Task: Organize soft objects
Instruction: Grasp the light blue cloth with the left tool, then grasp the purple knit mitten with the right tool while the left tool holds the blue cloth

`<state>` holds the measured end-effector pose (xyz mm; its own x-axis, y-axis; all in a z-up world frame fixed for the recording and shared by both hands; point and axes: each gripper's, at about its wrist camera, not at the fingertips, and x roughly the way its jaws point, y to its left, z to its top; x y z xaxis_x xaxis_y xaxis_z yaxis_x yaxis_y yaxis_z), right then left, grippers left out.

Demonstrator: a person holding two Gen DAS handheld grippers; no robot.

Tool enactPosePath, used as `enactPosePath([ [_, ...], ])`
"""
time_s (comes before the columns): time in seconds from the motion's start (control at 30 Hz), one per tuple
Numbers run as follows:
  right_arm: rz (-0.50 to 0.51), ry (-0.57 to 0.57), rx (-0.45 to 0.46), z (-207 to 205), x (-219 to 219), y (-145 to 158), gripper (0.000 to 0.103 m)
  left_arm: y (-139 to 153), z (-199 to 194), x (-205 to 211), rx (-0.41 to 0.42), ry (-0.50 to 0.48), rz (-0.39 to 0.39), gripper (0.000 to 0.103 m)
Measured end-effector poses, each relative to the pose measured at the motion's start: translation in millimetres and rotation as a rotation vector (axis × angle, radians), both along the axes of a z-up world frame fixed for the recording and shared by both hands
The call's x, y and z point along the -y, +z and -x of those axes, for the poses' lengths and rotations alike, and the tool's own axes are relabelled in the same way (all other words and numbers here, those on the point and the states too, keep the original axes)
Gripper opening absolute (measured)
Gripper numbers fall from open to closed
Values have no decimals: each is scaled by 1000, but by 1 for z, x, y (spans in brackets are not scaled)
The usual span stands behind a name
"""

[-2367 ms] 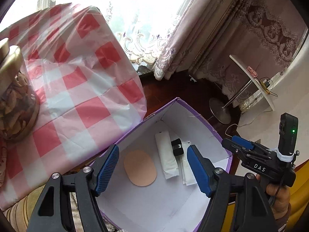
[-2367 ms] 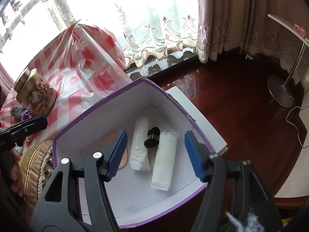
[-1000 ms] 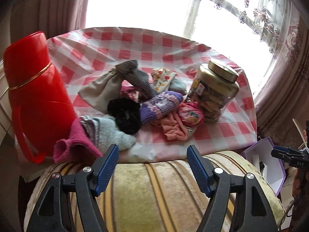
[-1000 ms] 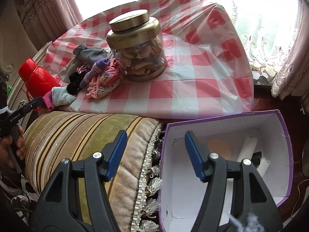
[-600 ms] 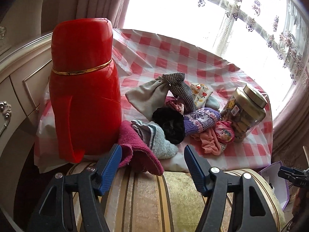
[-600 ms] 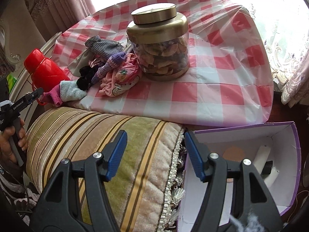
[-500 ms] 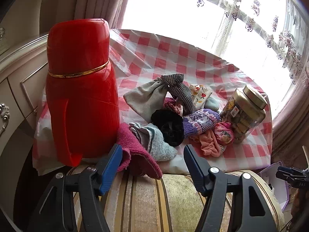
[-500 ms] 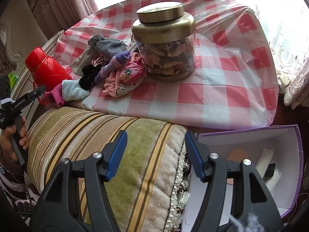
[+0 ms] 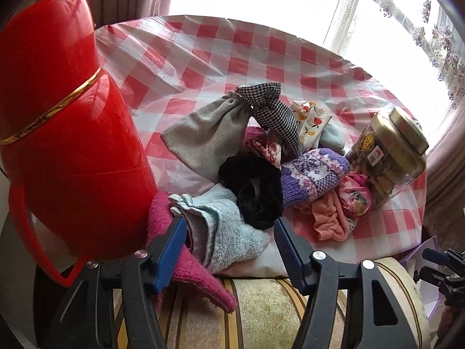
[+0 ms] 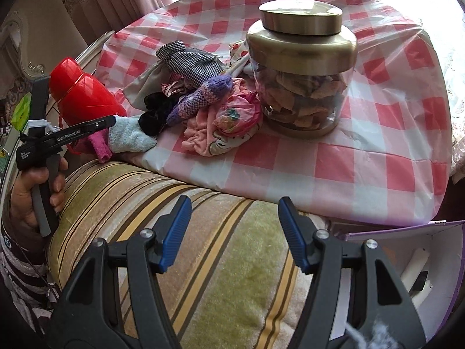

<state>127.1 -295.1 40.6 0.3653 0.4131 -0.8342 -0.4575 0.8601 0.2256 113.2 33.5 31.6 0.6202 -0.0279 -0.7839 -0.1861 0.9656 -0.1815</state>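
Observation:
A heap of soft things lies on the red-checked tablecloth (image 9: 203,43): a light blue fleece sock (image 9: 229,229), a magenta knit piece (image 9: 197,270), a black velvet scrunchie (image 9: 255,192), a purple knit sock (image 9: 314,174), a grey pouch (image 9: 203,136), a checked cloth (image 9: 273,107) and pink cloths (image 9: 334,218). My left gripper (image 9: 229,250) is open, its fingers on either side of the blue sock at the table's near edge. My right gripper (image 10: 234,232) is open and empty over a striped cushion (image 10: 174,218). The heap also shows in the right wrist view (image 10: 203,107).
A tall red thermos (image 9: 58,133) stands close left of the left gripper. A glass jar with a gold lid (image 10: 302,67) stands right of the heap. A purple box with white lining (image 10: 430,261) holding white tubes sits low at the right.
Both grippers swung from the purple box to the table. My left gripper has moved in close to the heap, its open fingers now around the blue sock. The right gripper drifted slightly closer.

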Motion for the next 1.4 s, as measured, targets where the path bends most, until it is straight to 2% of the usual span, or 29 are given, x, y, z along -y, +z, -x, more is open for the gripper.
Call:
enactPosePath([
  [0.23, 12, 52, 5, -19, -37, -2, 66, -24, -24, 6, -106, 12, -111, 63],
  [0.37, 15, 84, 4, -31, -62, -5, 66, -38, -31, 5, -153, 5, -121, 63],
  [0.4, 11, 90, -1, -35, -68, -6, 66, -42, -33, 5, -166, 1, -117, 60],
  [0.47, 6, 101, -12, -42, -80, -8, 66, -49, -36, 4, -180, -8, -103, 46],
  [0.57, 6, 116, -18, -51, -98, -12, 66, -54, -38, 4, -191, -30, -70, 32],
  [0.63, 10, 115, -21, -58, -108, -15, 66, -57, -38, 2, -196, -38, -39, 27],
  [0.87, -11, 85, -65, -84, -132, -28, 66, -56, -31, -10, -141, -43, 83, 21],
  [1.3, 38, -83, -117, -130, -149, -56, 66, -43, -24, -12, -22, -102, 187, 20],
  [1.4, 41, -103, -92, -136, -152, -55, 66, -40, -22, -13, 6, -111, 204, 19],
])
